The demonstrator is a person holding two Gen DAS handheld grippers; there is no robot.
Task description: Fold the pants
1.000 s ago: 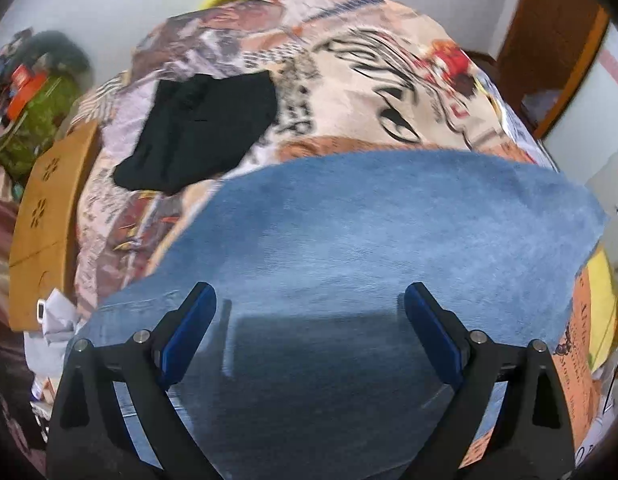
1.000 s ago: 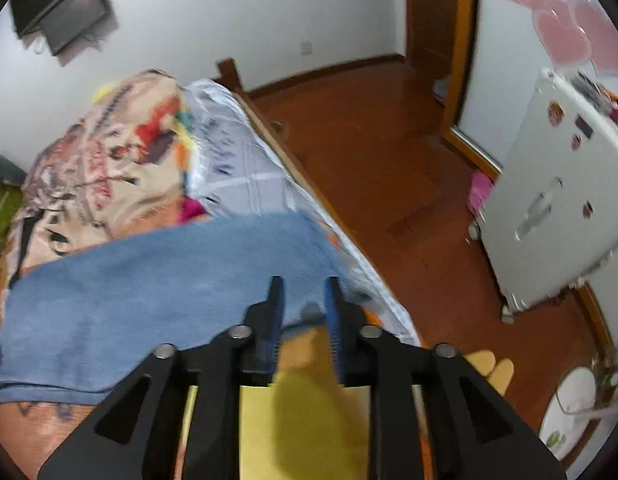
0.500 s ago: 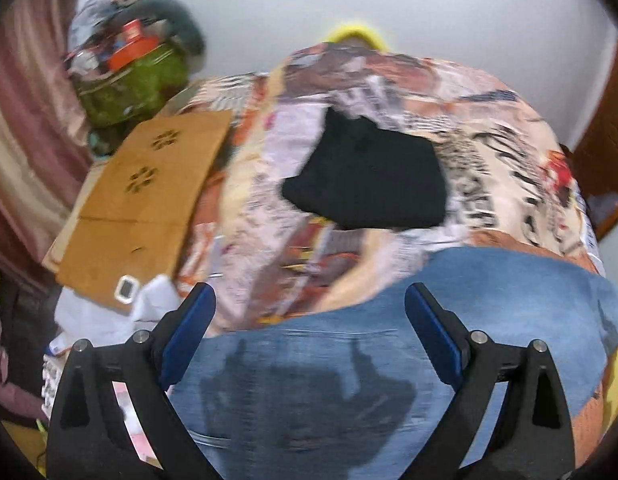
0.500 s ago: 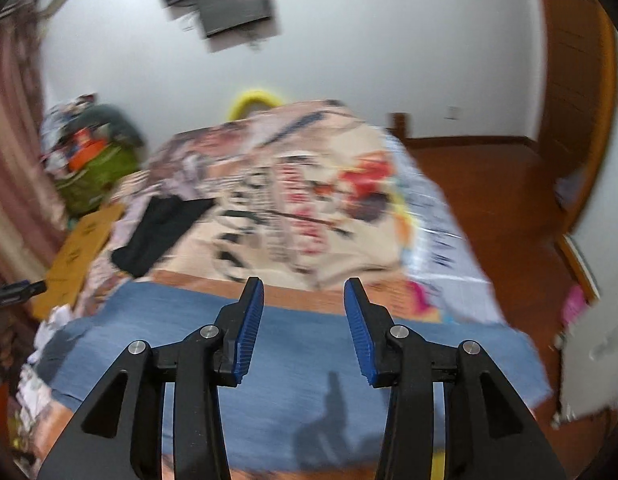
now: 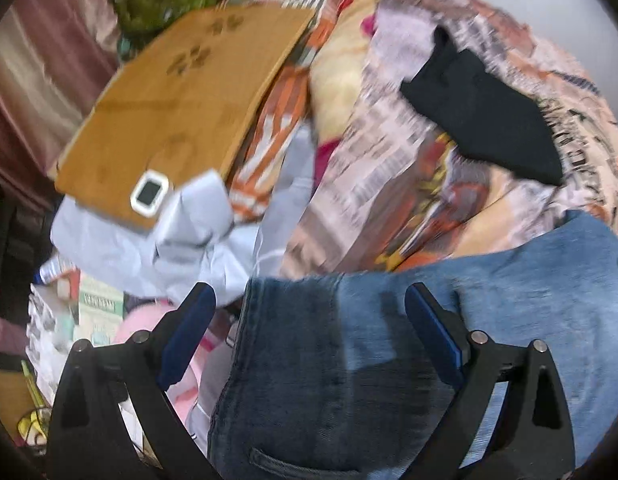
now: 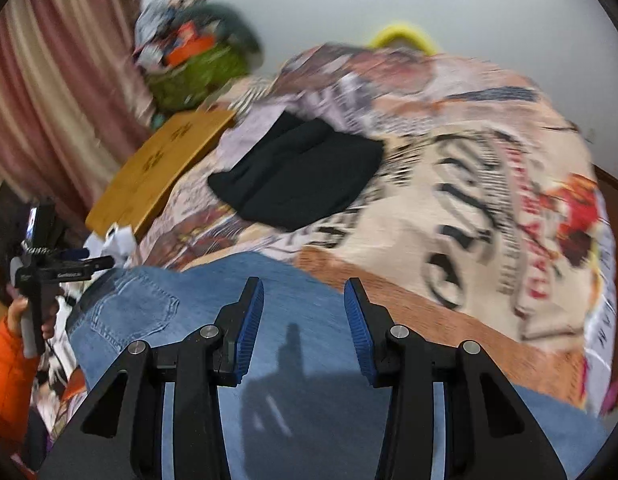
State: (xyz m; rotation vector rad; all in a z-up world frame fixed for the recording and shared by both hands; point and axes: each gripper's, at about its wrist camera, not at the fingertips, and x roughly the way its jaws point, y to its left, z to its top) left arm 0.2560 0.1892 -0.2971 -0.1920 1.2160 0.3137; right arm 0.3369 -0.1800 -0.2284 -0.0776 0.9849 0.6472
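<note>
Both grippers, left (image 5: 309,320) and right (image 6: 304,320), hang open, empty | we're reaching for the jeans (image 5: 509,300) waist, lower frame | next: grip that edge.

You get even, fairly bright indoor light in both views, with no glare. Your grippers throw dark, soft-edged shadows straight onto the jeans (image 5: 489,320) beneath them, so the light falls from above and behind you. Motion blur smears the printed bedspread (image 6: 489,184) and the wooden board (image 5: 181,104). Fisheye bending curves everything near the black, vignetted corners.
</note>
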